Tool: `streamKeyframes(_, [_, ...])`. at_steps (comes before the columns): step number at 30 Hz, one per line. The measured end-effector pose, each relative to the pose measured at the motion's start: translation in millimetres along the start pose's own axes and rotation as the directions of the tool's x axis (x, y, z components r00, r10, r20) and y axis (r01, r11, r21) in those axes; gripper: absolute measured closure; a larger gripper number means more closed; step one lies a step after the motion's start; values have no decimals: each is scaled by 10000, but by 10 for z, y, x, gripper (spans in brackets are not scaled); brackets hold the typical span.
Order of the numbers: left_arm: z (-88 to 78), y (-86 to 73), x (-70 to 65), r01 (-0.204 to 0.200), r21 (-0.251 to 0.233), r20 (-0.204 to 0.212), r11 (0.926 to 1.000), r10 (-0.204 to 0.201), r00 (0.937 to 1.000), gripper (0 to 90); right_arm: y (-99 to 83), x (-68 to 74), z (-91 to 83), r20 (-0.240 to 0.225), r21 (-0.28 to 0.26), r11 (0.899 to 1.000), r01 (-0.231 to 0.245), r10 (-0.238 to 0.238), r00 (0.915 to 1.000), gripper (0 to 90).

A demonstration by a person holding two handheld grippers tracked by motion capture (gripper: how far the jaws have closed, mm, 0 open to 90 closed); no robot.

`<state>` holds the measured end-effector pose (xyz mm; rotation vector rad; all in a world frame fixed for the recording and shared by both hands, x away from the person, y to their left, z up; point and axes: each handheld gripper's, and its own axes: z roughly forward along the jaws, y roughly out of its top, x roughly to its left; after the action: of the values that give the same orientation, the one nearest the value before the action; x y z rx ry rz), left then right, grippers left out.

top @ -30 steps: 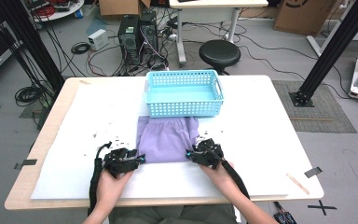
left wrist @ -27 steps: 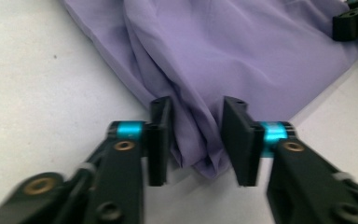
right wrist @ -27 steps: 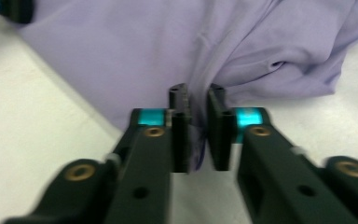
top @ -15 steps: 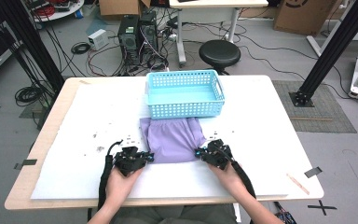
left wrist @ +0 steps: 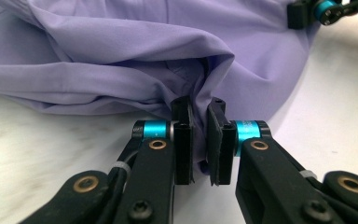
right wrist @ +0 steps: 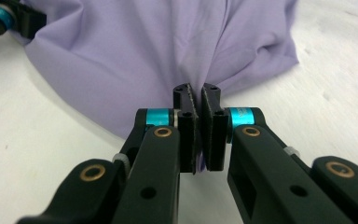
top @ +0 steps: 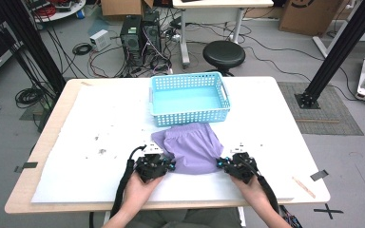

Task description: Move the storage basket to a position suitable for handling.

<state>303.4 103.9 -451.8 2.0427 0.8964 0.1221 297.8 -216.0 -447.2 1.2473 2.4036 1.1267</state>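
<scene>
I have both claws clamped on the near hem of the purple shorts (top: 190, 149). The left gripper (left wrist: 199, 140) has its jaws nearly together, a bunched fold of cloth pinched between the pads; they have just been closing onto that fold. The right gripper (right wrist: 198, 133) is the same, jaws drawn tight on a gather of fabric, also just closed. From above, the left gripper (top: 164, 165) sits at the shorts' 7 o'clock corner and the right gripper (top: 225, 165) at their 5 o'clock corner.

The shorts lie flat on the white table (top: 100, 133), their far edge touching the front wall of the blue basket (top: 190, 116), which stands at 12 o'clock from them and looks empty.

I judge the step to be a fold or lift toward 12 o'clock. To do it well I would raise both hands together and level, keeping the hem taut between them so the cloth does not sag or twist. I would also check that each pinch has caught both layers, since a single layer could slip out.
</scene>
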Motion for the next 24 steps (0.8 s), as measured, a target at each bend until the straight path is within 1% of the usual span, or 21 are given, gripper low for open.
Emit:
streamKeyframes(1, [7,-4,-29,-20,8,97,10000,20,10000,822,-30,-4,-32,-7,-18,10000,-27,27,10000,868])
streamKeyframes(2, [7,-10,-54,-93,56,189,9999,92,9998,822,-98,1,-93,-22,-42,9999,-106,106,9999,869])
streamKeyframes(3, [2,-18,-77,-132,105,273,9999,129,9995,822,-98,1,-93,-22,-42,9999,-106,106,9999,869])
streamKeyframes(8, [-61,-92,-172,-256,289,647,9993,237,9976,824,-263,72,-224,-42,-104,9999,-130,129,9999,868])
streamKeyframes(13, [-128,-155,-223,-412,386,850,9984,378,9957,824,-364,163,-300,-54,-186,9995,-255,254,9997,868])
streamKeyframes(14, [-140,-167,-232,-436,393,863,9983,401,9955,824,-396,195,-320,-53,-211,9996,-202,201,9998,868])
streamKeyframes(15, [-151,-180,-244,-396,386,883,9985,361,9954,824,-396,195,-320,-53,-211,9996,-202,201,9998,868])
streamKeyframes(16, [-161,-187,-248,-438,410,897,9982,400,9952,824,-411,217,-333,-25,-231,9995,-237,237,9997,868])
streamKeyframes(20, [-211,-230,-292,-573,480,930,9972,526,9943,825,-471,300,-372,-54,-275,9996,-91,90,9999,868])
streamKeyframes(24, [-269,-280,-316,-570,476,956,9972,523,9941,825,-487,331,-381,-149,-274,9996,-36,32,9999,867])
